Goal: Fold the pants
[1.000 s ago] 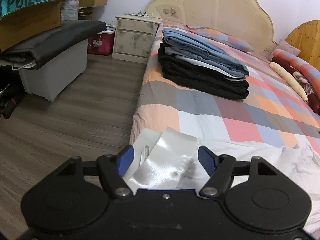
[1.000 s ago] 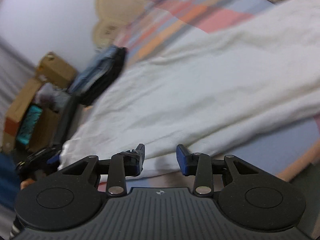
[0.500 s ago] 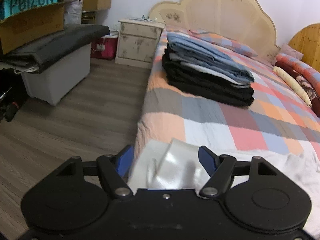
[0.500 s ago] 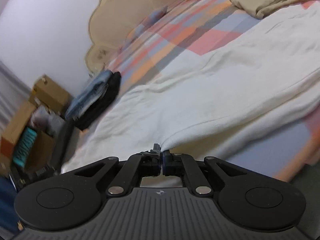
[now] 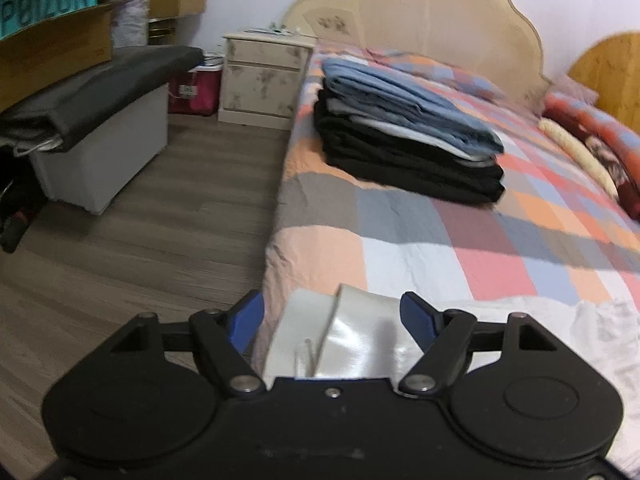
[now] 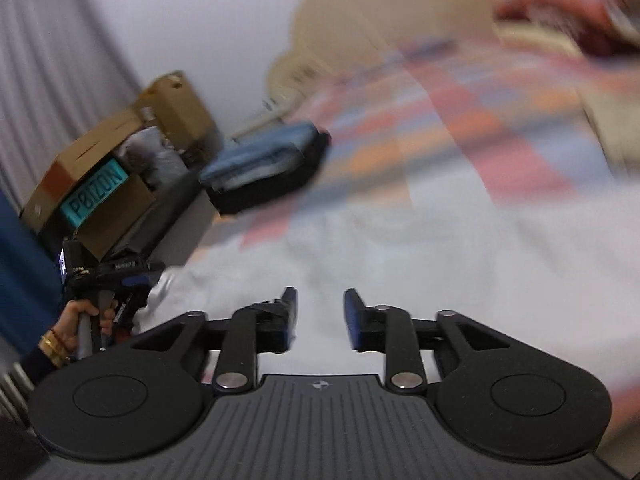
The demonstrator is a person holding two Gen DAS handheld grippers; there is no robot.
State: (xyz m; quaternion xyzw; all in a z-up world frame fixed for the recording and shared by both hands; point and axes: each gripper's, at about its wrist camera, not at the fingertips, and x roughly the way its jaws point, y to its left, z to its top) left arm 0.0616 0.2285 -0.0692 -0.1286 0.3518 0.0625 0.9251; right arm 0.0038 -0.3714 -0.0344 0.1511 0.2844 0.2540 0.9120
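Two handheld grippers are shown over white cloth pants [image 5: 540,312] spread across the near end of a patchwork-quilted bed [image 5: 440,240]: the left gripper [image 5: 332,314] has its blue fingers spread wide around a glossy silver-white pocket lining, presumably framed for a grasp, and the right gripper [image 6: 320,312] is held parted above the cloth, gripping nothing. A stack of folded blue and black trousers [image 5: 408,128] is kept farther up the bed, probably as finished work. "POIZON" is printed on a teal label on a cardboard box [image 6: 96,196].
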